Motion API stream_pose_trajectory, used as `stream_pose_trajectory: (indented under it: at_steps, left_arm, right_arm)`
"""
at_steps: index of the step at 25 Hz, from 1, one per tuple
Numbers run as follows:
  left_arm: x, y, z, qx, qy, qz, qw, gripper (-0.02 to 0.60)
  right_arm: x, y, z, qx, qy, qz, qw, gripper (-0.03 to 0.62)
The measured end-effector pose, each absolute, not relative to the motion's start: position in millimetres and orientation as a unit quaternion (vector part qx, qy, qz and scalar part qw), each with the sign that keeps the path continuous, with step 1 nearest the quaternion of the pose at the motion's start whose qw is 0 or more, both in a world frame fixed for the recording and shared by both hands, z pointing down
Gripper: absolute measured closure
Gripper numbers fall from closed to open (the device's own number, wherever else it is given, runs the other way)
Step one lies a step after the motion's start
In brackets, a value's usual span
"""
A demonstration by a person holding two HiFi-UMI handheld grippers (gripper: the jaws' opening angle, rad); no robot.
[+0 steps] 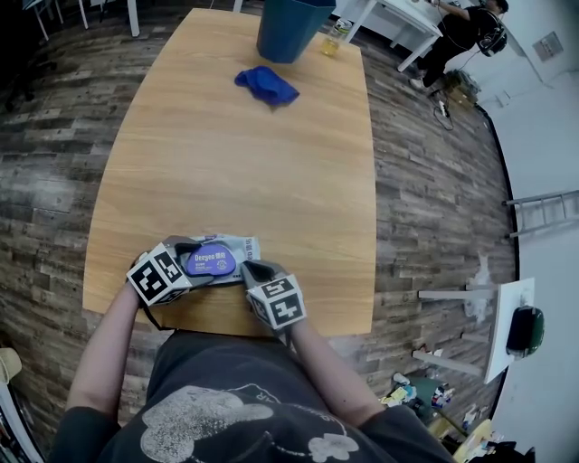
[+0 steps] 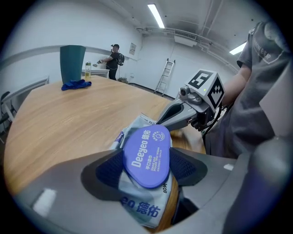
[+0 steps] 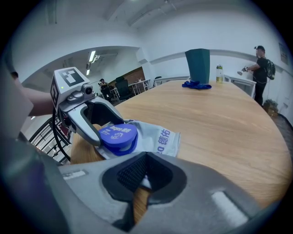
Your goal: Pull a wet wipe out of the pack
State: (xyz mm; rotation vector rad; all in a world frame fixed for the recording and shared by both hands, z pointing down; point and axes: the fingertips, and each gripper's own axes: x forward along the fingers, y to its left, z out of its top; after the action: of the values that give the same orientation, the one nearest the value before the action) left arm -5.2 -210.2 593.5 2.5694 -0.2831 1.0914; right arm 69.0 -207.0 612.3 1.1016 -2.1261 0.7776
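A grey wet wipe pack [image 1: 237, 250] with a closed purple oval lid [image 1: 214, 262] lies near the front edge of the wooden table [image 1: 235, 163]. My left gripper [image 1: 197, 275] straddles the pack, and in the left gripper view its pads [image 2: 110, 171] press on the pack [image 2: 145, 208] either side of the lid [image 2: 147, 157]. My right gripper [image 1: 251, 270] sits just right of the lid with its jaws together. In the right gripper view the pack [image 3: 158, 139] lies just ahead of the right gripper [image 3: 145, 160]. A small white sliver shows between its pads [image 3: 132, 173]; what it is I cannot tell.
At the table's far end stand a dark teal bin [image 1: 289, 27] and a bottle [image 1: 335, 38], with a crumpled blue cloth [image 1: 267, 86] in front of the bin. A person [image 1: 461, 36] stands at a white table at the back right. Wood-plank floor surrounds the table.
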Motion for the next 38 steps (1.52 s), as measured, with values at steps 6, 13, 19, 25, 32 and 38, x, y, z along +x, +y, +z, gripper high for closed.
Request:
stream_pose_trajectory:
  at_steps: [6,13,19,25,32,38]
  left_arm:
    - [-4.8,-208.4,587.2,0.900,-0.119,0.401,0.125,0.240]
    - [-4.3,-204.8,577.1,0.907,-0.154,0.384,0.084,0.329]
    - [-3.2,-210.5,553.4,0.914,-0.191,0.355,0.048,0.469]
    - [-5.1,-229.9,542.5,0.915,-0.224,0.334,0.020,0.480]
    - [-8.0,-268.4,536.8,0.901,-0.302,0.311,-0.028,0.460]
    - [-8.9,-293.6,545.2,0.889,-0.342,0.304,-0.031,0.427]
  right_arm:
    - [65.7,-208.7,605.1,0.416,-0.806,0.288,0.305,0.603]
    - [66.7,-209.4,603.7,0.418,-0.804,0.291,0.307,0.603]
    - [67.0,-209.4,603.5,0.416,-0.805,0.293,0.303,0.603]
    - [66.1,-210.3,603.5,0.418,-0.805,0.297,0.299,0.603]
    - [68.9,-208.7,607.1,0.417,-0.806,0.297,0.298,0.603]
    - [68.7,-208.5,606.8,0.416,-0.806,0.299,0.298,0.603]
